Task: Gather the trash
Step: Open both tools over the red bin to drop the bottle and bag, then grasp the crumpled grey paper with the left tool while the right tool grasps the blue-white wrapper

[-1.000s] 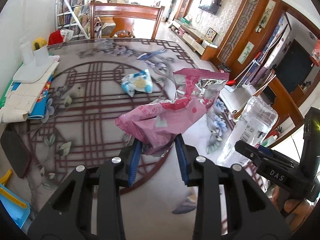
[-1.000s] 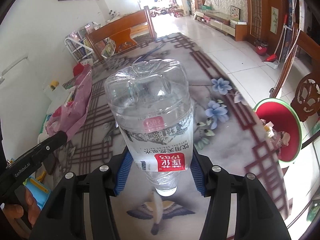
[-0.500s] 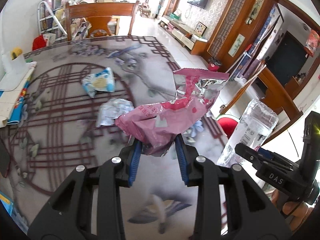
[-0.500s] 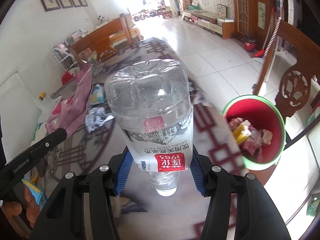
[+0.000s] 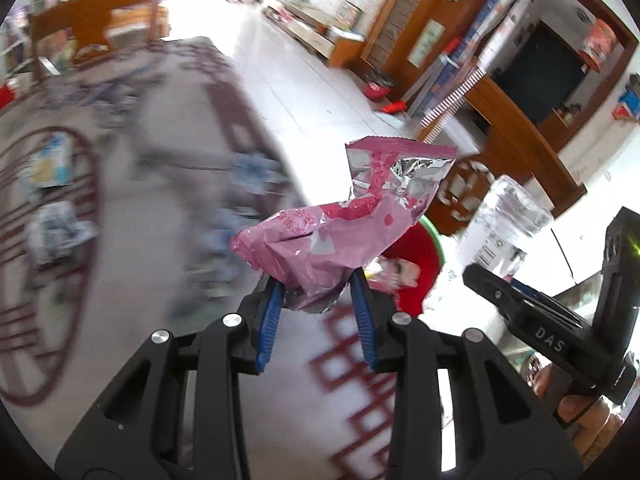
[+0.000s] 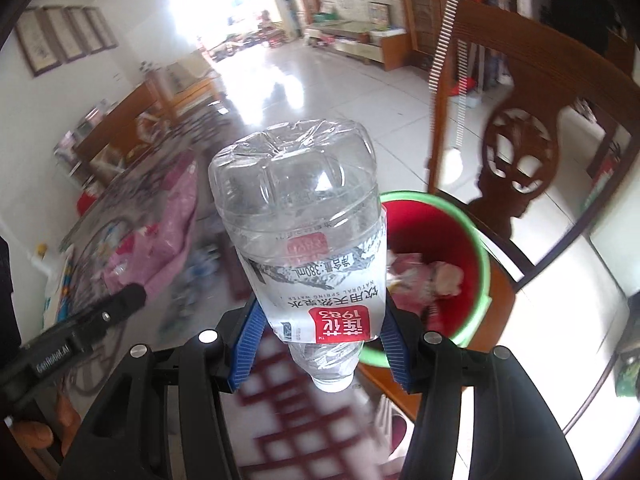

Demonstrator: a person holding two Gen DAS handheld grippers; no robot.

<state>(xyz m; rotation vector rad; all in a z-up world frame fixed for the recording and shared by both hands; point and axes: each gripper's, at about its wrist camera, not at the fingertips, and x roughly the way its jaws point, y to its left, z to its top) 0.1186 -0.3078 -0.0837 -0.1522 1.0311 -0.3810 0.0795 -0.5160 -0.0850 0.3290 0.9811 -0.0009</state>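
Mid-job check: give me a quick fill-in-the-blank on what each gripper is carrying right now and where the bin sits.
1. The left gripper is shut on a crumpled ____ snack bag.
2. The right gripper holds a clear plastic ____ upside down, its cap end towards the camera.
3. The bin is red inside with a ____ rim.
4. Trash already lies ____ the bin.

Missing words: pink; bottle; green; inside

The patterned grey-and-maroon tabletop (image 5: 168, 208) is smeared by motion blur. The crumpled pink foil snack bag (image 5: 340, 236) hides most of the green-rimmed red plastic bin (image 5: 434, 246) behind it.
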